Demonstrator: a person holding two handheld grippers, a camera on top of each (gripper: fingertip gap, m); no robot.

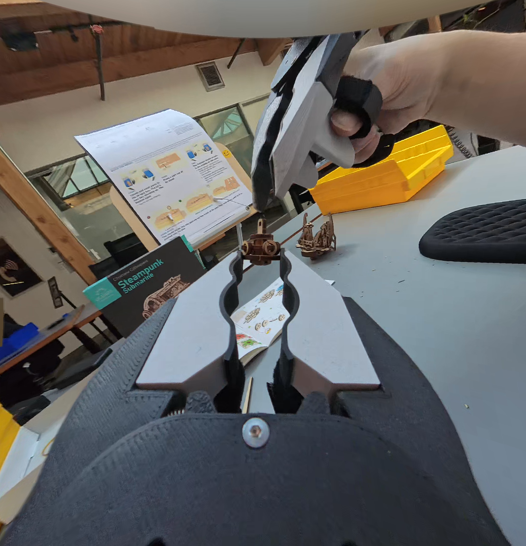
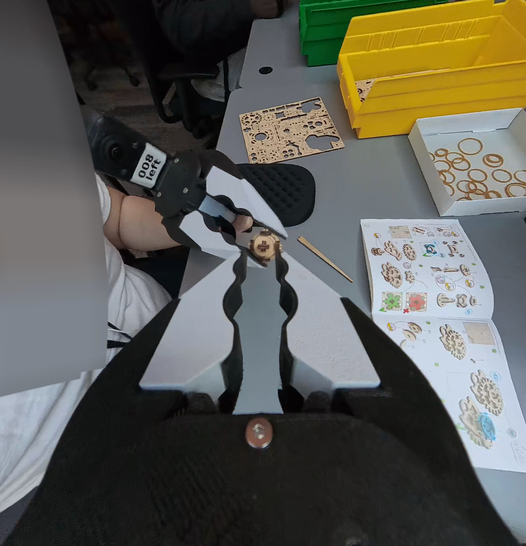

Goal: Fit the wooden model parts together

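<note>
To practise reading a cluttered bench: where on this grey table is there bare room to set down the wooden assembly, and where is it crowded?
Bare grey table lies between the punched wooden sheet, the black pad and the open booklet, apart from a thin wooden stick. It is crowded farther along, where the yellow bins and the white tray of rings sit close together.

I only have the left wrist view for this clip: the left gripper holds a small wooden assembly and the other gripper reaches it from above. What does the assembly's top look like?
Observer: The right wrist view faces the wooden assembly end-on: a round face with a cross-shaped cutout.
Operator: Any spare parts around?
Observer: A punched-out wooden sheet lies flat on the table, beyond the black pad.
Operator: Anything else?
Observer: A white box holds loose tan rings.
</note>
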